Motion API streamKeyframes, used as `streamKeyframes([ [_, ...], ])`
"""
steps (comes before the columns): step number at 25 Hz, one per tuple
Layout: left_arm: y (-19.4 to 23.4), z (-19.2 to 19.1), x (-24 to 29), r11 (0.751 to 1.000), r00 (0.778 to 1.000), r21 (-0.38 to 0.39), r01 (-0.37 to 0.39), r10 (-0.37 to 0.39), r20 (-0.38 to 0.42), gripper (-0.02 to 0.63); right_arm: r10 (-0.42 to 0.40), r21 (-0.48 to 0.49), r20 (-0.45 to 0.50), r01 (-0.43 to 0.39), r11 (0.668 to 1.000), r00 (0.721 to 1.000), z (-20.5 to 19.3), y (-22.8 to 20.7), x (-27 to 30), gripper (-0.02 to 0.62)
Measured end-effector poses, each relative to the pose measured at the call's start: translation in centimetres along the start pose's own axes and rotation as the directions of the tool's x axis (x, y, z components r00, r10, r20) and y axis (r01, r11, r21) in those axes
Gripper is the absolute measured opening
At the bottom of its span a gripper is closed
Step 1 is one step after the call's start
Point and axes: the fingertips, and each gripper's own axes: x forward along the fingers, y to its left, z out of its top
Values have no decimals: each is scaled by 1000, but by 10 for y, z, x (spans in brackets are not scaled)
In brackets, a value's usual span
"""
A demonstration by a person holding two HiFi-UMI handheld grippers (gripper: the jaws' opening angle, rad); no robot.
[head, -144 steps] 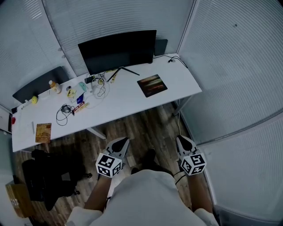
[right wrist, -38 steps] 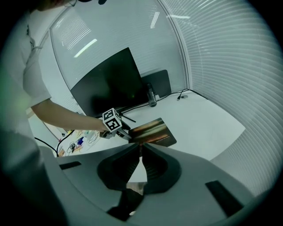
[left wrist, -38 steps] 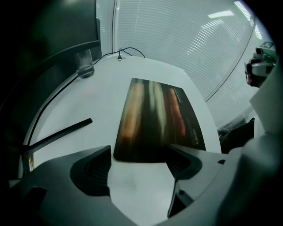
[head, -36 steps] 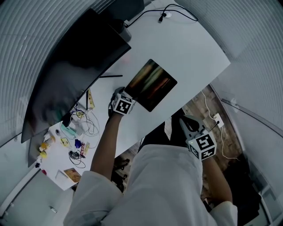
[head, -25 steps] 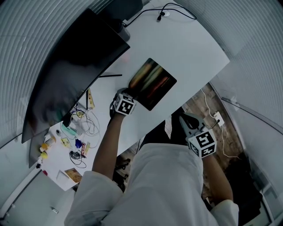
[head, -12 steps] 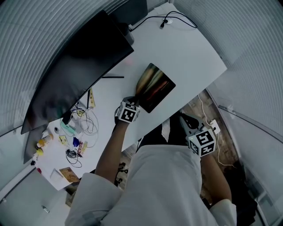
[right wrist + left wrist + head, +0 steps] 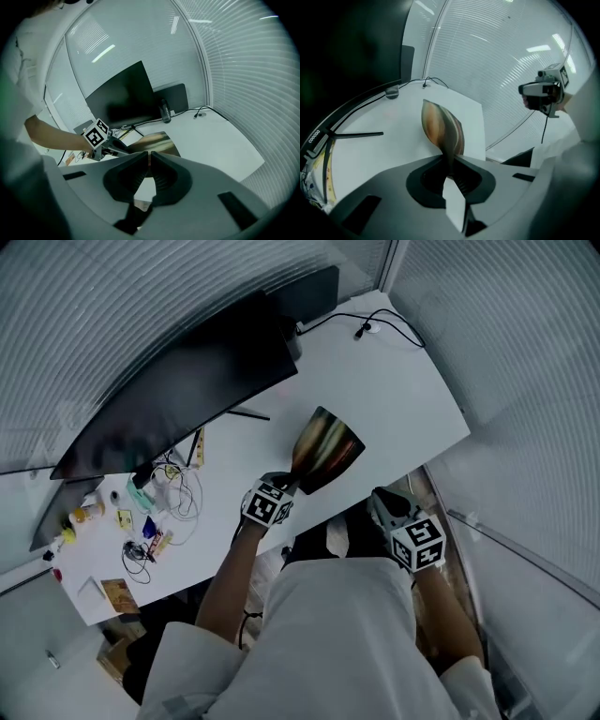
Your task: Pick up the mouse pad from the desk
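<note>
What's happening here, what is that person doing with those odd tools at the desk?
A person stands at a white desk with a hand-held gripper in each hand. The left gripper has its fingers shut on one edge of the mouse pad and holds it raised, so the pad bends upward from the desktop. The right gripper hangs near the desk's edge with its fingers shut on nothing and takes no part. The pick-up looks nearly done.
</note>
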Motion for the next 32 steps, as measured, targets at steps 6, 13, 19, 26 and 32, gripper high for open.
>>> streamKeyframes([
  [6,-36,11,-17,998,997,-62,18,-13,77,37,65,-80,8,-64,995,998,17,-8,-4,40],
  [13,-63,22,-43,992,984,-110,-58,75,164,37,136,-147,14,-132,980,991,32,-19,-9,40],
  [19,-78,35,-74,977,953,-175,-124,166,253,37,204,-196,-3,-201,960,979,46,-23,-10,40],
  [26,-85,42,-122,923,882,-344,-173,301,363,37,263,-323,-4,-250,913,965,71,-13,-8,40],
  [32,-90,35,-167,873,811,-442,-207,406,422,37,301,-365,19,-274,890,953,88,7,-8,40],
])
